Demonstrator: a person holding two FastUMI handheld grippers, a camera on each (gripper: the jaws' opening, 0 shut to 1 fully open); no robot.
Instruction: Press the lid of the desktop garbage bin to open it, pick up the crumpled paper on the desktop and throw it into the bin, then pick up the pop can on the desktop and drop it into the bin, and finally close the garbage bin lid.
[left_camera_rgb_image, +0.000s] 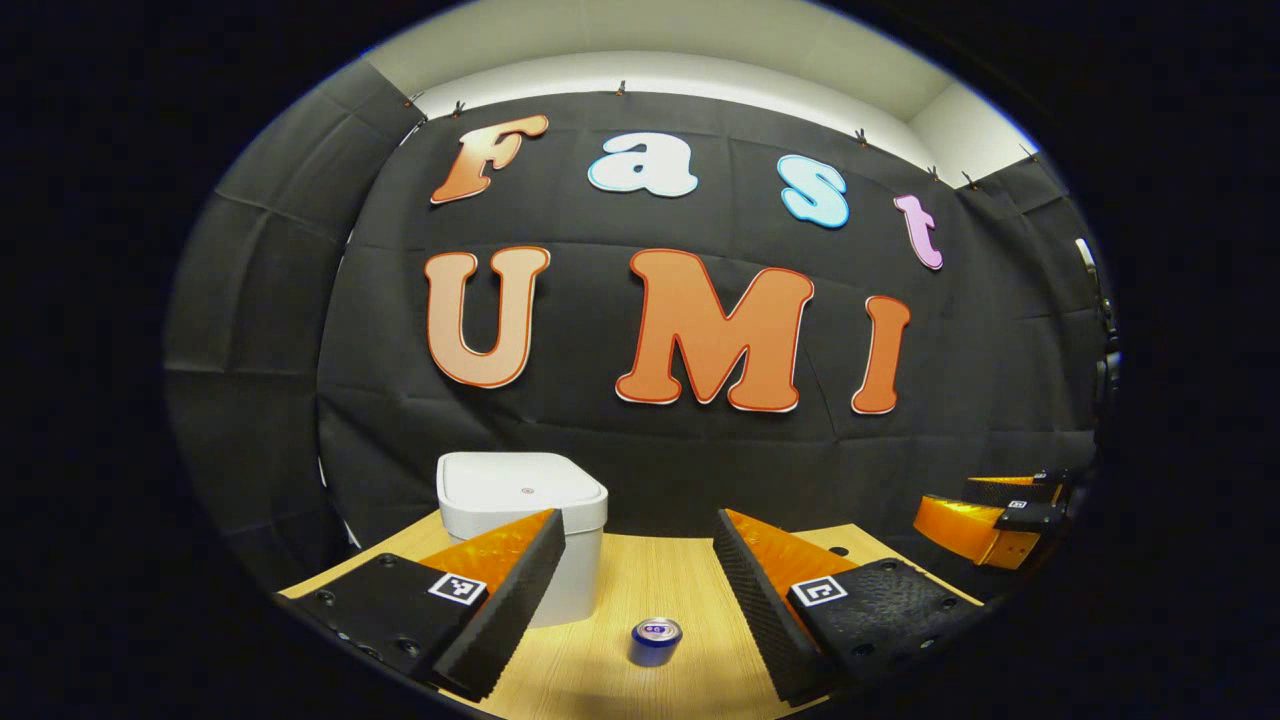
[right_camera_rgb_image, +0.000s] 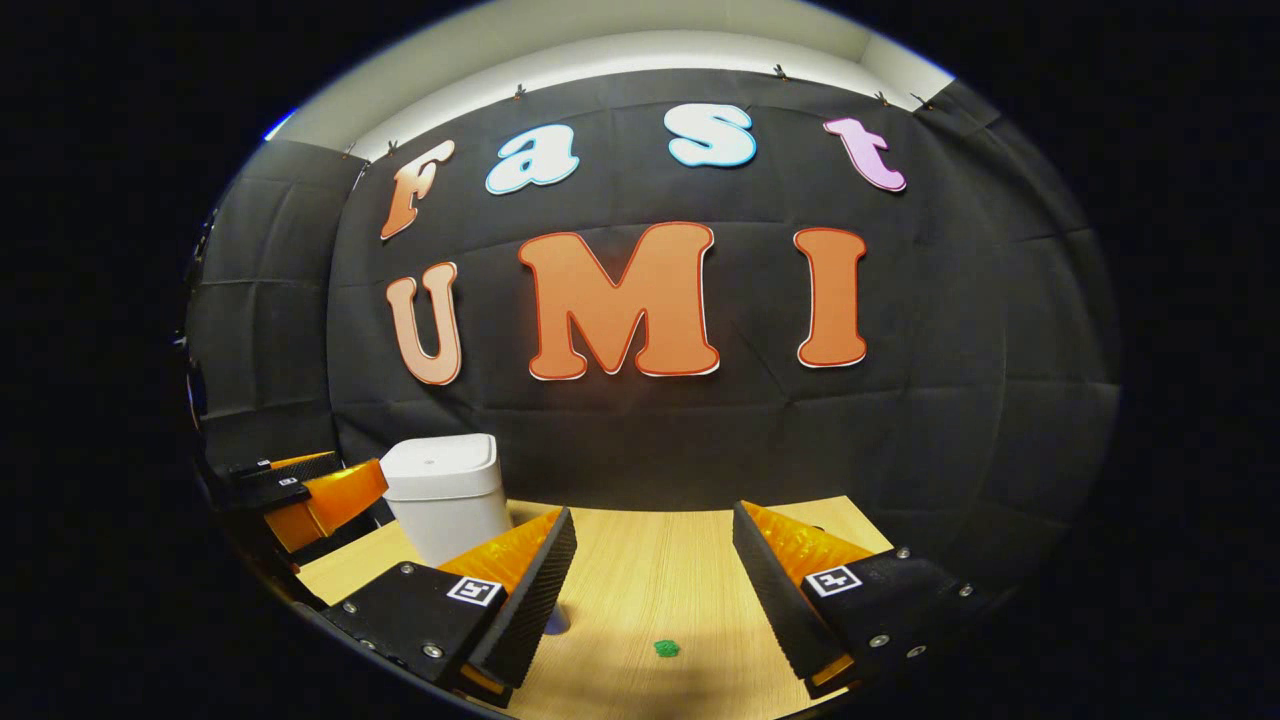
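Wooden table (left_camera_rgb_image: 640, 575), black cloth wall behind; both my jaws gape with nothing between them.
Pop can (left_camera_rgb_image: 656, 641) stands upright, long axis vertical, at 6 o'clock between my left gripper (left_camera_rgb_image: 640, 590) fingers; closed bin (left_camera_rgb_image: 521, 530) at 10 o'clock; right gripper (right_camera_rgb_image: 650, 590) over bare wood.

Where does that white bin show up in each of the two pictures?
Left gripper view: the bin stands left of centre on the table, lid shut, partly behind that gripper's near finger, with the can to its right.
Right gripper view: the bin stands at the left, lid shut, next to the other gripper.
Shared landmark: the wooden table.
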